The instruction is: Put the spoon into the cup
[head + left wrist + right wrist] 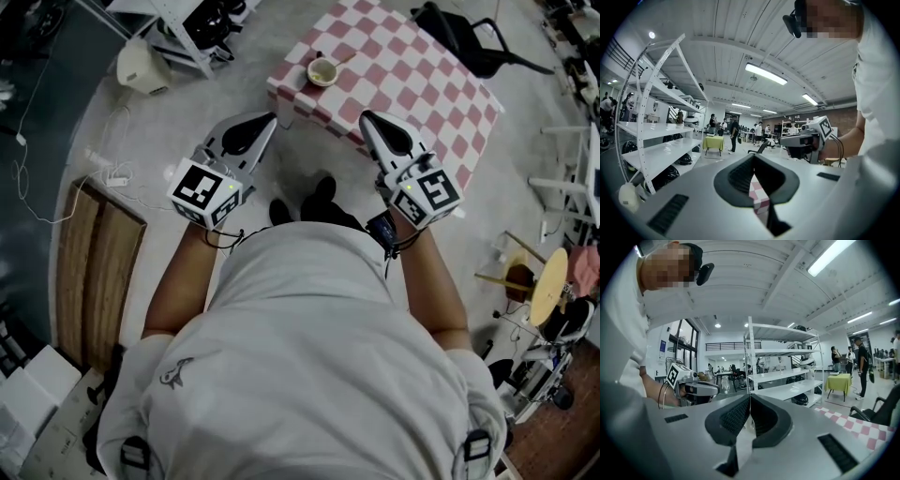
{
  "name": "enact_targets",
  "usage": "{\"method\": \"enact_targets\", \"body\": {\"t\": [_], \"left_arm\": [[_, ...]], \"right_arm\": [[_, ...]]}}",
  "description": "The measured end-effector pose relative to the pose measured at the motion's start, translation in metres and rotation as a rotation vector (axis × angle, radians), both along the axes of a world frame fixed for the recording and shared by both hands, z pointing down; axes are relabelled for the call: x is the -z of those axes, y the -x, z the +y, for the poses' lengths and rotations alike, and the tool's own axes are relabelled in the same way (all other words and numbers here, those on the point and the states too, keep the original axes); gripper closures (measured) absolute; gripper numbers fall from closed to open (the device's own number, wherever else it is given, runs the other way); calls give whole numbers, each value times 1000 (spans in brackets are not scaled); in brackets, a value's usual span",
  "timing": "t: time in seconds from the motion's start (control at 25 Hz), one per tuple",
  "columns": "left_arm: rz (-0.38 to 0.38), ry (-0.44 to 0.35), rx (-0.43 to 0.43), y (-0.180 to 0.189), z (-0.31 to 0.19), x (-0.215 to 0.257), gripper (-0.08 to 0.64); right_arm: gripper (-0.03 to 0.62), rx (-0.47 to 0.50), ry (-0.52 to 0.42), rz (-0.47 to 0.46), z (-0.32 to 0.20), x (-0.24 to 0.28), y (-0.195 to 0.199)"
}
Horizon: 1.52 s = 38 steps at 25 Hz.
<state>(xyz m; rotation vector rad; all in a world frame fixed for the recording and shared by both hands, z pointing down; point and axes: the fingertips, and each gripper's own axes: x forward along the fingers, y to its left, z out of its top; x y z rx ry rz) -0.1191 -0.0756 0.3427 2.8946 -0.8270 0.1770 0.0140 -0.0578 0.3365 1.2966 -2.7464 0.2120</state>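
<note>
Head view: mounted above the person's shoulders and facing steeply down. The left hand-held gripper (266,122) and right hand-held gripper (367,118) lie near the lens, with the checked table (422,89) just beyond them. Left gripper view: set close behind its own jaws, facing roughly level across the hall. Right gripper view: likewise. Each gripper view catches the other hand-held gripper side-on. Both share the white shelf rack (661,129) and the checked table.

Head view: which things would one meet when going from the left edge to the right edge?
Wooden boards → left gripper → cup → right gripper → round wooden disc.
</note>
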Motion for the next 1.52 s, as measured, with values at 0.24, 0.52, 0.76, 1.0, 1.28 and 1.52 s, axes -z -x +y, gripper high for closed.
{"method": "enact_targets", "body": {"t": [0.24, 0.52, 0.76, 1.0, 1.28, 1.52], "left_arm": [[8, 9, -16, -1, 26, -3, 546], [-9, -22, -6, -21, 46, 8, 546], [-26, -12, 24, -53, 83, -1, 546], [-32, -27, 23, -91, 135, -3, 546], [-43, -49, 30, -125, 206, 2, 546], [-45, -62, 48, -131, 256, 10, 546]], "right_arm": [[560, 10, -16, -1, 25, 3, 5], [560, 62, -41, -8, 46, 11, -6], [559, 102, -42, -31, 84, 6, -35], [560, 128, -38, -34, 130, -5, -67], [560, 173, -48, -20, 198, -3, -97], [560, 190, -39, -25, 251, -6, -106]]}}
